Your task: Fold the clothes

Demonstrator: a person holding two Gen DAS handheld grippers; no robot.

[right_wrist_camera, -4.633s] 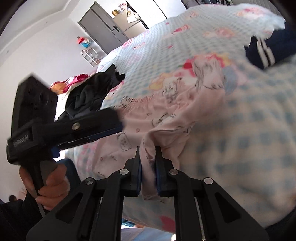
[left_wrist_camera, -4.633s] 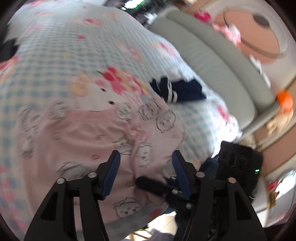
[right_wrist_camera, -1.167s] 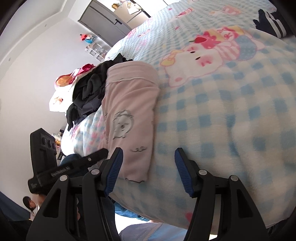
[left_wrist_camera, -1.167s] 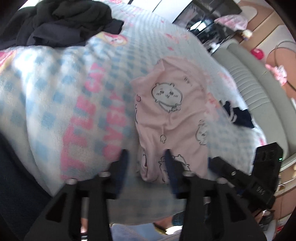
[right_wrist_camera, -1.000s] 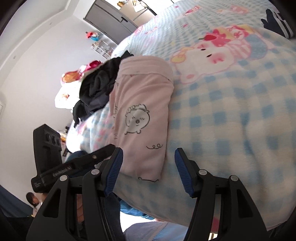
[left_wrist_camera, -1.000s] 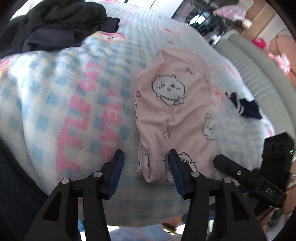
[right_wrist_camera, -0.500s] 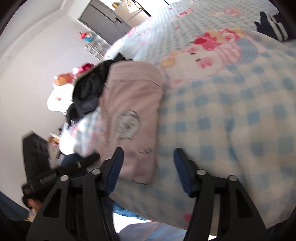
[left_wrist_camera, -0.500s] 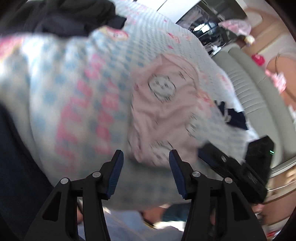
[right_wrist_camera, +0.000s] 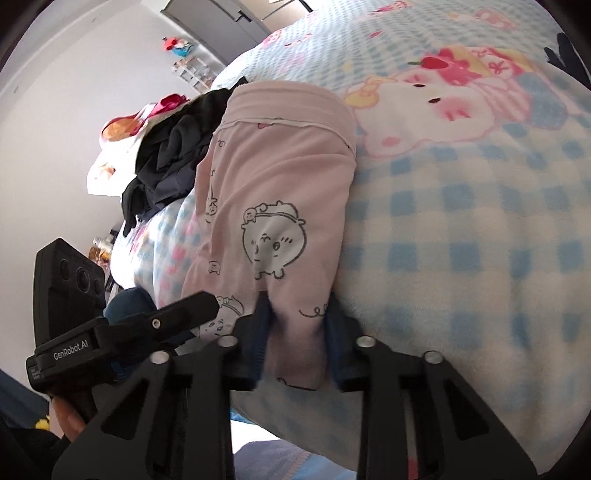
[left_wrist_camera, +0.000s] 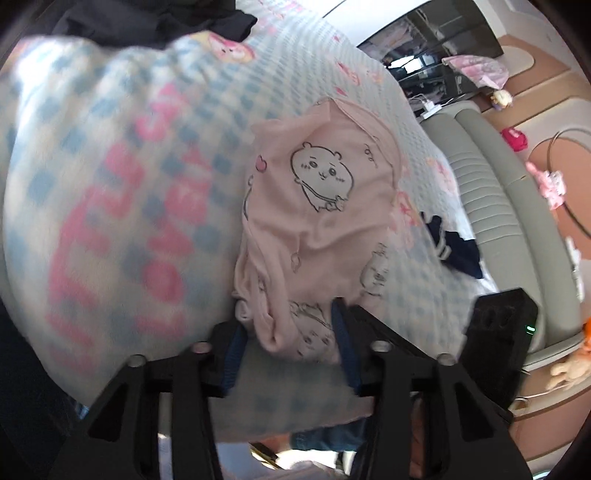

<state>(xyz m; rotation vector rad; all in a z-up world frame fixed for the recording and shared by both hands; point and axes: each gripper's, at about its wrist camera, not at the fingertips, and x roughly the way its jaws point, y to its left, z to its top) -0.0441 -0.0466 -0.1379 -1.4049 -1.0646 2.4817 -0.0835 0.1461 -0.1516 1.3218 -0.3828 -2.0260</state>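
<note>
My left gripper (left_wrist_camera: pixel 288 343): its jaws were closing, with the near left corner of the pink clothes (left_wrist_camera: pixel 317 206) between them. The blue pads looked to be just touching the bunched cloth.
My right gripper (right_wrist_camera: pixel 297 332): its jaws were closing too, with the near right corner of the same pink clothes between them. The pads pressed on the cloth from both sides.
The other gripper seen from each side: from my right camera I could see the left one low on the left, held in a hand (right_wrist_camera: pixel 68 421).
Where the clothes were: the pink piece lay flat on the bed, near its front edge, right in front of both grippers. It had little cartoon animals on it and a stretchy band at the far end.
What looked done: it was already folded into a long, thin strip.
What looked left: I think the near end had to be lifted and laid over the far end to make it short. More clothes waited after that.
The bed: a soft blanket (right_wrist_camera: pixel 461 240) with blue and white squares and a big pink cartoon cat covered it.
More clothes: a dark pile (right_wrist_camera: pixel 173 155) sat at the far left, and a small navy piece (left_wrist_camera: pixel 458 251) lay well apart on the right.
The room: a grey-green padded headboard (left_wrist_camera: pixel 506 206), a grey cupboard (right_wrist_camera: pixel 218 18) and white walls.
</note>
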